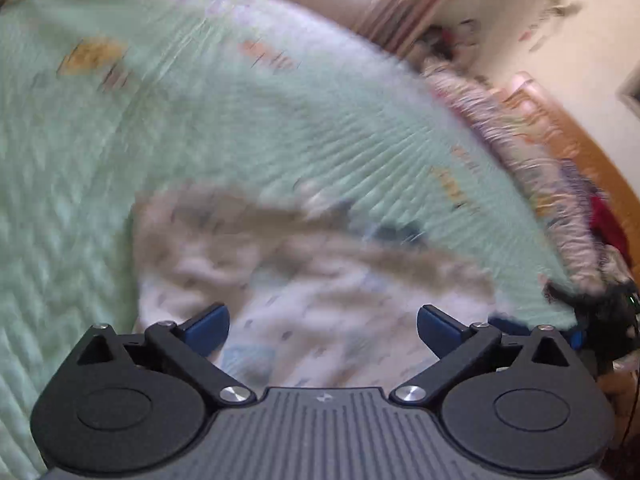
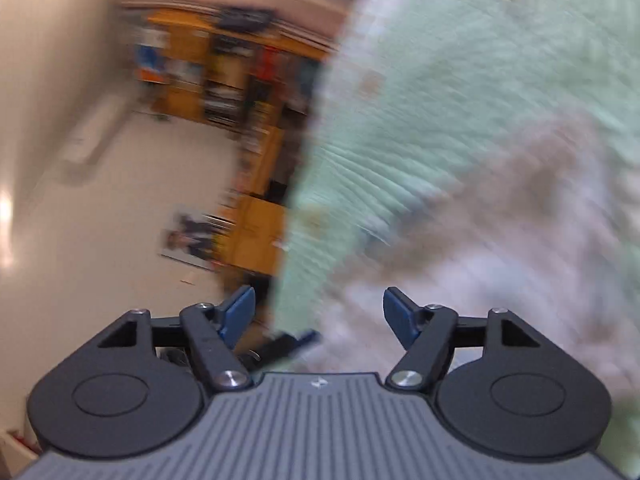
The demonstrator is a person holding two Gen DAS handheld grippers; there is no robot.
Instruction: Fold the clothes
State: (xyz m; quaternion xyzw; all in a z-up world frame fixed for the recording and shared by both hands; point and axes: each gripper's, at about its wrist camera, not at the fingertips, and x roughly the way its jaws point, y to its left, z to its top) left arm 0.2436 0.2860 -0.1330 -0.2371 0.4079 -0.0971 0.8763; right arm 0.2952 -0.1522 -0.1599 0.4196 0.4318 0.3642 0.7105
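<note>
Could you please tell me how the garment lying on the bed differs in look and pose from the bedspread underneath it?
The garment is pale white with grey-brown patches and small dark marks; the bedspread is mint green with scattered orange and yellow motifs. The garment lies crumpled in a heap, while the bedspread is spread flat with fine ridged quilting. The garment covers only a small near patch; the bedspread fills most of the view. Both are blurred.

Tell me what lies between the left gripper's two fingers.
In the left wrist view, the left gripper is open; only the pale printed garment on the green bedspread shows there, ungripped.
</note>
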